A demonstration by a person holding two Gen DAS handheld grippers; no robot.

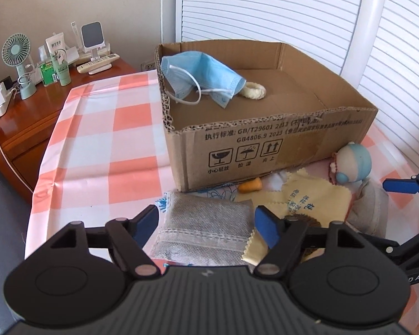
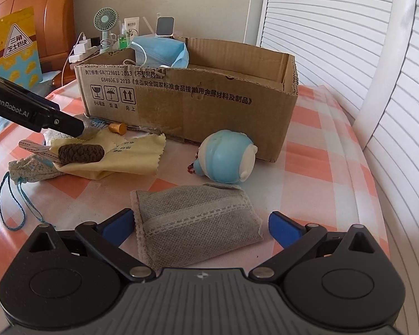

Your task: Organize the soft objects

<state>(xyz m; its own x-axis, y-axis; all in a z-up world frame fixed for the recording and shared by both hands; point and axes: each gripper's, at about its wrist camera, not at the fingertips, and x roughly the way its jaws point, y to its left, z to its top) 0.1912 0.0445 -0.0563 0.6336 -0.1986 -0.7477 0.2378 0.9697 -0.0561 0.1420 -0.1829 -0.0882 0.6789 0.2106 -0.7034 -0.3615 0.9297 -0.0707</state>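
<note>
An open cardboard box (image 1: 237,150) (image 2: 209,103) stands on the checked cloth and holds a blue face mask (image 1: 204,75) (image 2: 162,51) and a cream ring (image 1: 255,90). My left gripper (image 1: 206,222) is open above a grey fabric pouch (image 1: 206,229). My right gripper (image 2: 201,223) is open around another grey pouch (image 2: 198,220), with the fingers apart from its sides. A yellow cloth (image 2: 131,156) (image 1: 312,203) carries a brown knitted piece (image 2: 81,153). A blue and white soft toy (image 2: 226,156) (image 1: 352,164) lies by the box.
A floral drawstring bag (image 2: 30,171) and an orange earplug (image 2: 118,127) (image 1: 250,187) lie near the yellow cloth. A wooden nightstand (image 1: 28,117) at the left holds a fan, tubes and chargers. White louvred doors stand behind the box.
</note>
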